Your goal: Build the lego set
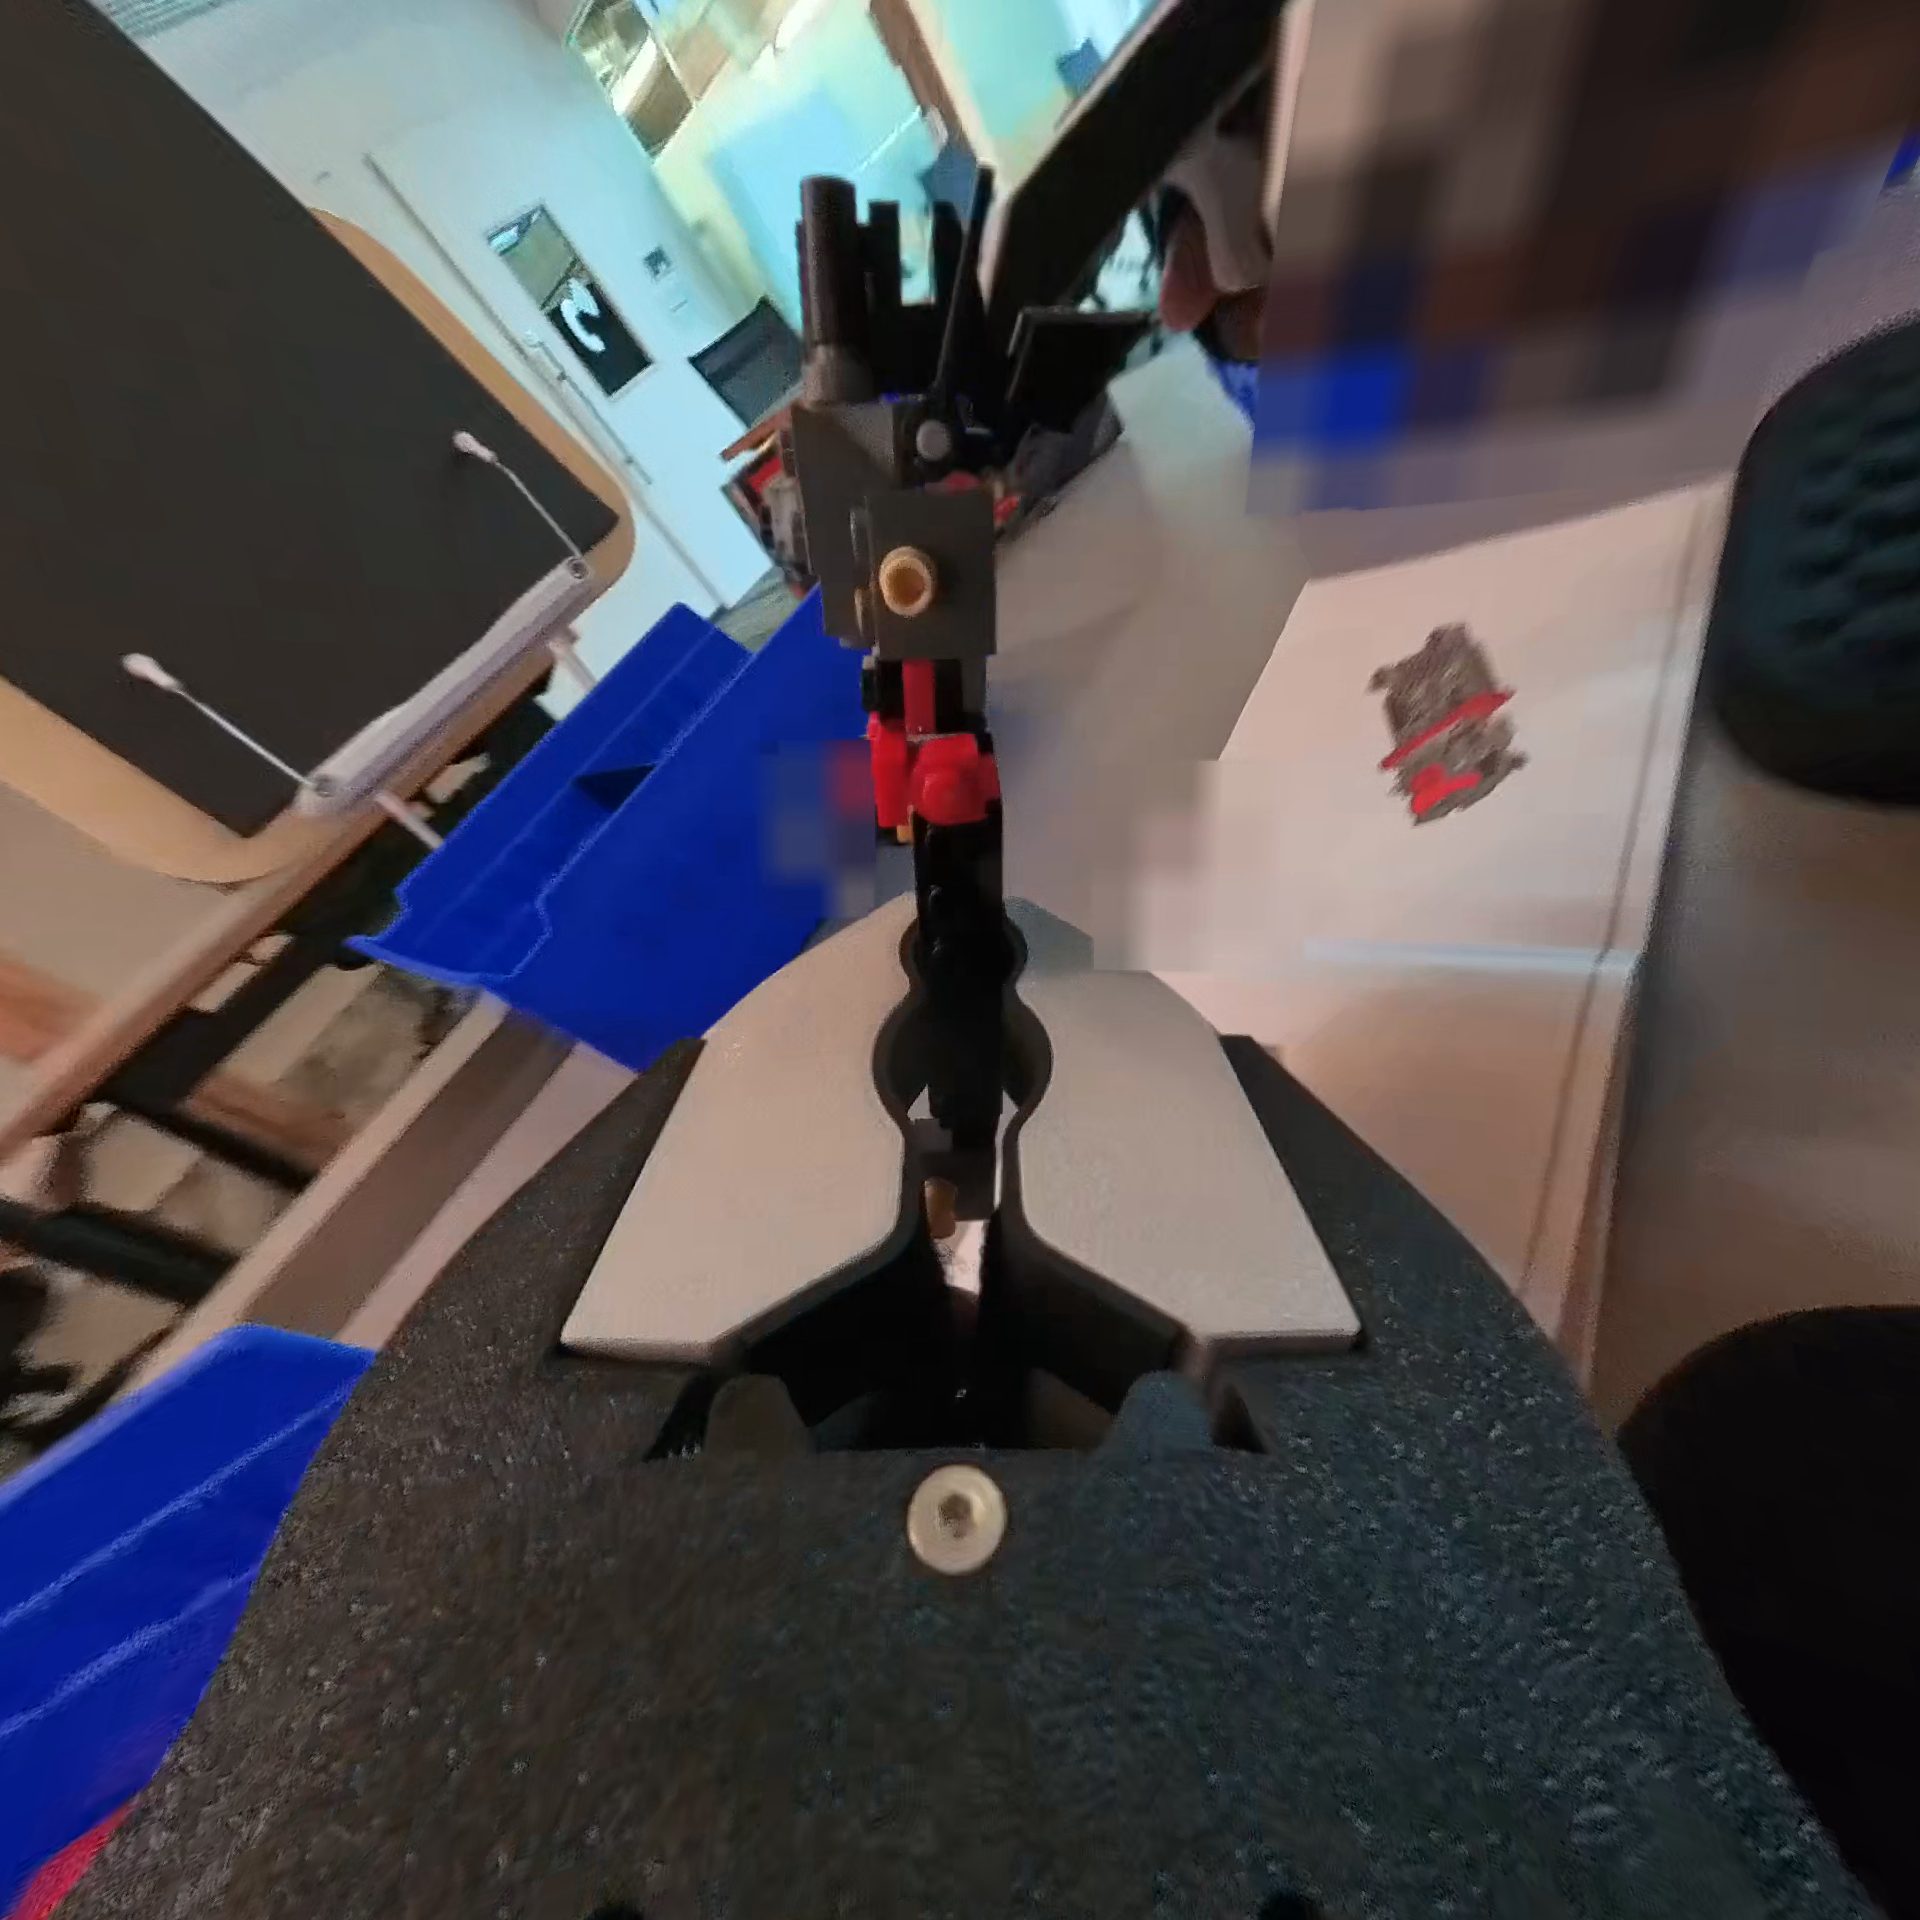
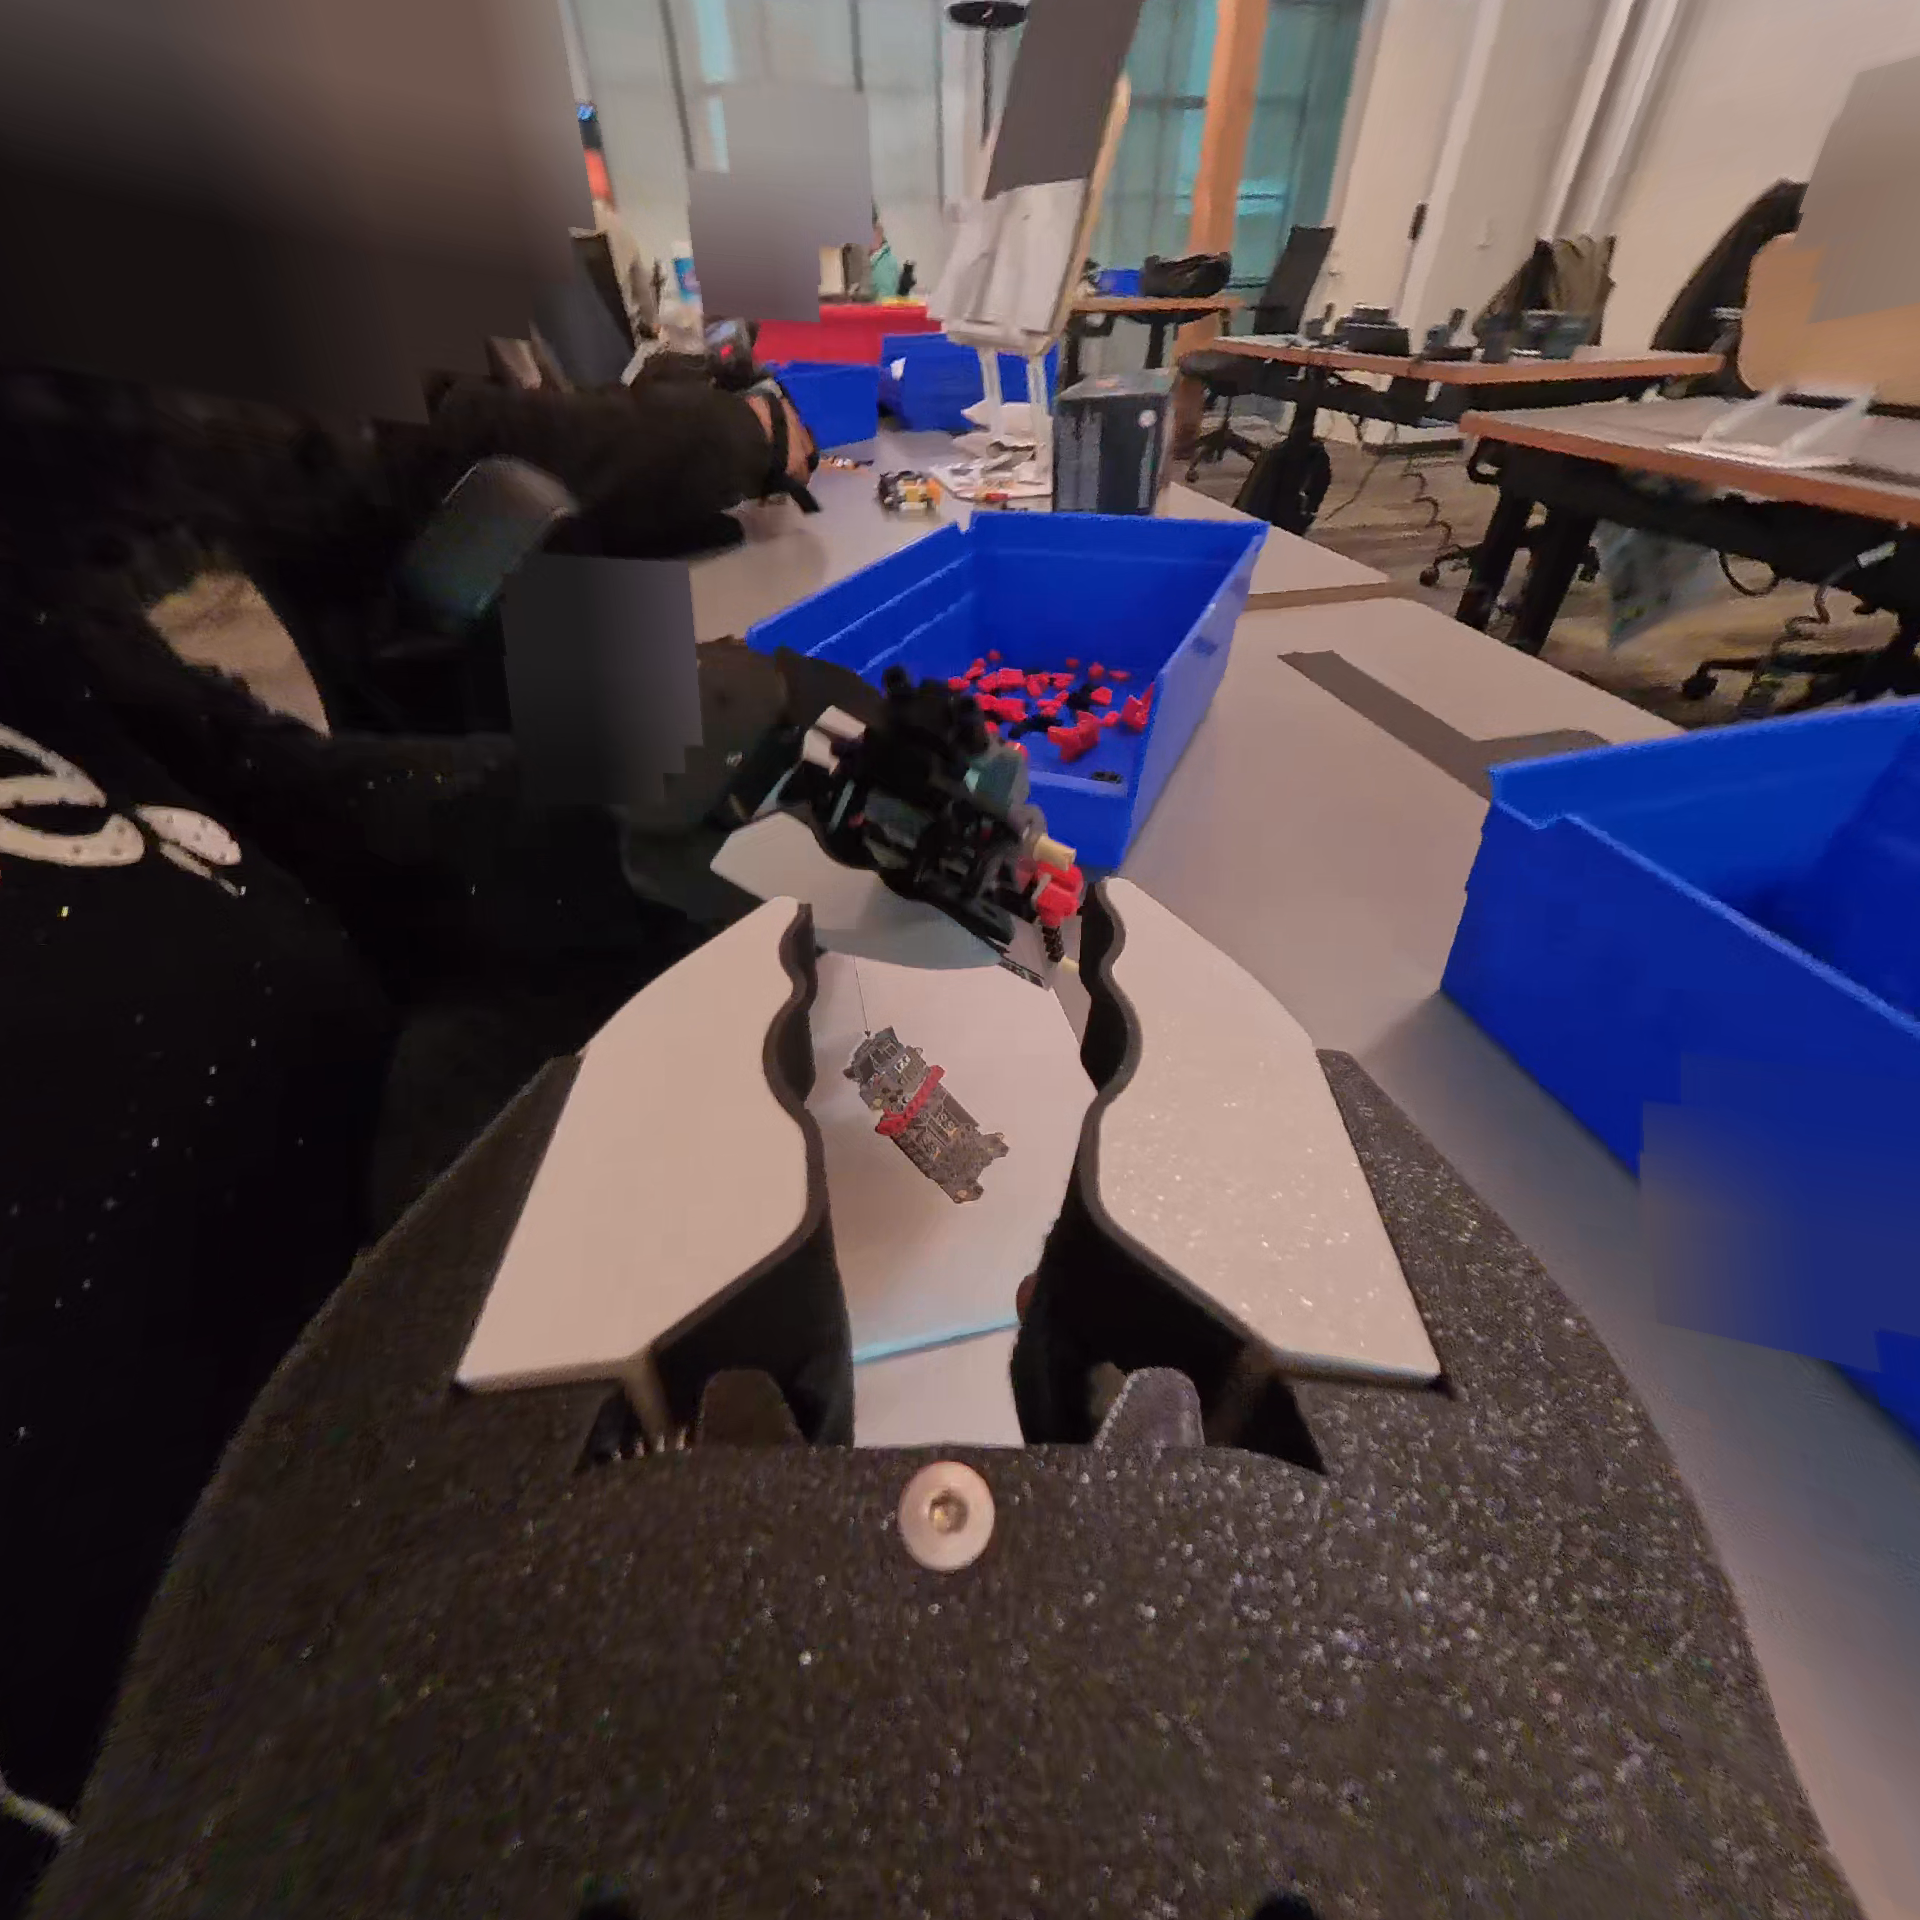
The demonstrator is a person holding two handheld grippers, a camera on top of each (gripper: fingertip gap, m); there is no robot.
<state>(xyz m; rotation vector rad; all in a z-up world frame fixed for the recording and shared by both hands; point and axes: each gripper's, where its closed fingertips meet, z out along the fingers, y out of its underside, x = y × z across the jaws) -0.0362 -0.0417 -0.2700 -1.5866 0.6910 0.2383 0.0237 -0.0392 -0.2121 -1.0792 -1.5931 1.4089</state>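
My left gripper (image 1: 961, 935) is shut on the lego model (image 1: 914, 561), a black, grey and red build with a tan pin, and holds it off the table by its black lower end. In the right wrist view the model (image 2: 935, 800) hangs tilted in the left gripper's grey fingers (image 2: 764, 852). My right gripper (image 2: 945, 925) is open and empty just below and in front of the model. Its right fingertip (image 2: 1107, 914) is close to the model's red end (image 2: 1060, 894). The instruction sheet (image 2: 925, 1247) with a picture of the model lies under it.
A blue bin (image 2: 1195, 644) with loose red and black pieces stands behind the model. A second blue bin (image 2: 1662, 935) is at the right. Blue bins (image 1: 623, 883) also show in the left wrist view. A person's dark sleeve (image 2: 312, 779) is at the left. Left tips to right tips: about 9 cm.
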